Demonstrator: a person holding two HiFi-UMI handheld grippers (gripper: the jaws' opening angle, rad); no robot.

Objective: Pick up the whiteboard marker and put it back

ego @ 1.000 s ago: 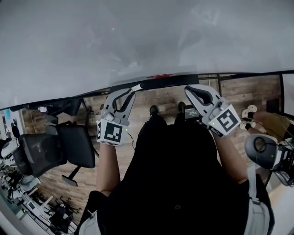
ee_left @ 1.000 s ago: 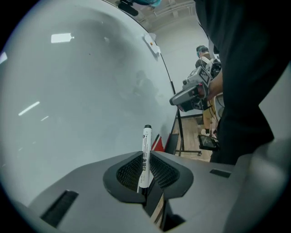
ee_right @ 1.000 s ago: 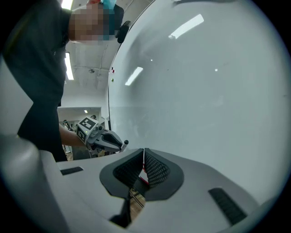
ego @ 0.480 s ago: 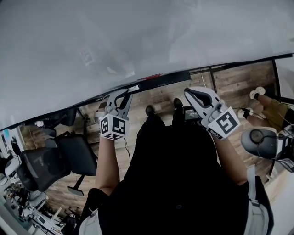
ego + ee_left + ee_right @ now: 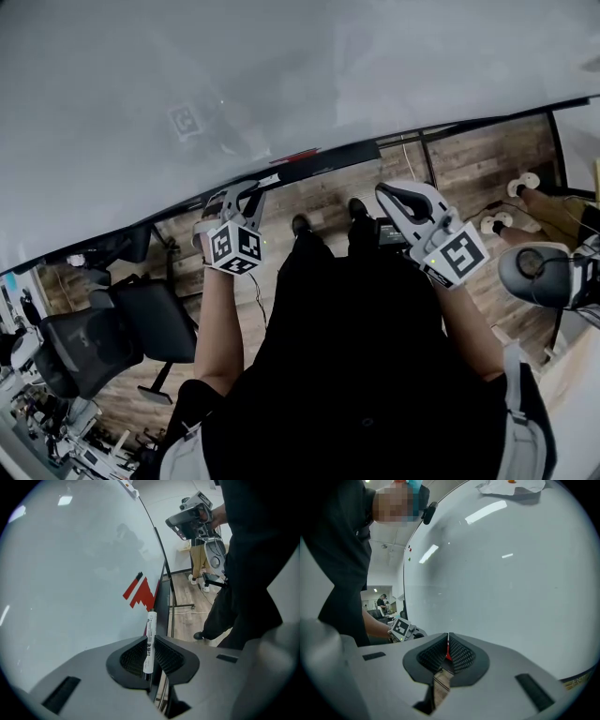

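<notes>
In the head view, the left gripper (image 5: 239, 197) hangs just beside the dark ledge (image 5: 323, 165) under the whiteboard (image 5: 281, 75). The right gripper (image 5: 401, 193) is held off to the side.

In the left gripper view, the jaws pinch the marker (image 5: 150, 641), which points towards the ledge. The pick-up looks done; setting the marker back is left.

In the right gripper view, the jaws are pressed together. Only a thin red sliver shows in the slit, and I cannot tell what it is.
</notes>
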